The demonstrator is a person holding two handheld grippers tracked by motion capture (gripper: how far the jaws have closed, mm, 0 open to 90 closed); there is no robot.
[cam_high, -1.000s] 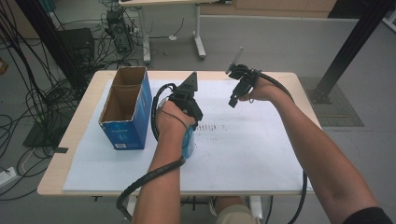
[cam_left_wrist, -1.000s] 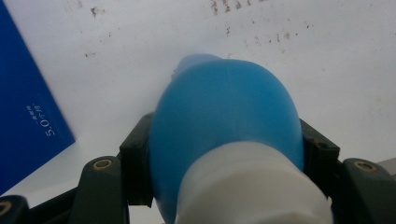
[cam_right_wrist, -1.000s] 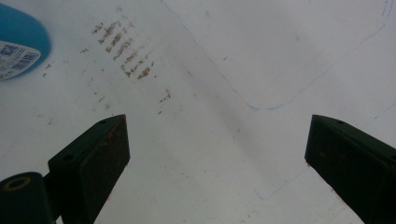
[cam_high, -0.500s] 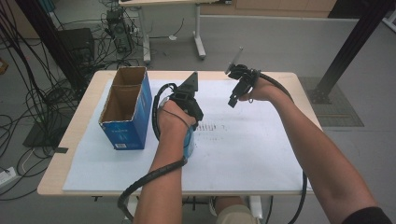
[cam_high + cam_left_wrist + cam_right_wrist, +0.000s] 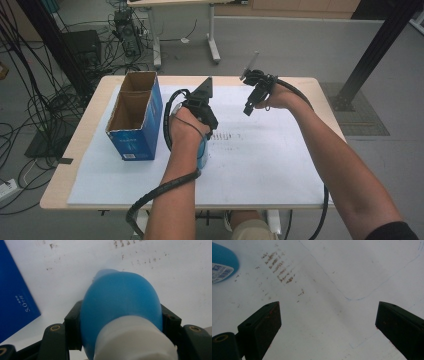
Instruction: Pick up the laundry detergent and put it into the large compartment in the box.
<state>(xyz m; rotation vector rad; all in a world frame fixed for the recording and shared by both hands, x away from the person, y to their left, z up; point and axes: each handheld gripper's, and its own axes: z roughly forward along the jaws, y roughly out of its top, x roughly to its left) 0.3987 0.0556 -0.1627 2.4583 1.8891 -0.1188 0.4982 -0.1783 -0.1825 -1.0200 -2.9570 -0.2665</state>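
Between the two black jaws of the left hand-held gripper (image 5: 120,322) sits a blue bottle (image 5: 121,307), pinched on both flanks so that the pads press into its rounded body. From the left gripper view the bottle looks smooth and glossy, bright blue over its bulging body, with a broad white band or cap nearest the camera and a narrower blue tip pointing away toward the sheet below. From the high view little of it can be seen: just a pale blue sliver (image 5: 202,150) under the person's left wrist, near the middle of the counter (image 5: 80,150), just beside the blue cardboard box (image 5: 137,135). A third angle comes from the right gripper view, which catches one rounded blue end (image 5: 223,263) at its upper left corner with a white printed label on it, a detail neither other view gives. Beneath the bottle lies a large white paper sheet (image 5: 270,160) covering most of the counter, marked with rows of small brownish smudges and a faint blue pen outline. The box stands upright with its top flaps open, white print showing on its blue side. Farther off, the right hand-held gripper (image 5: 327,322) hovers over the sheet with its jaws spread wide, nothing between them.
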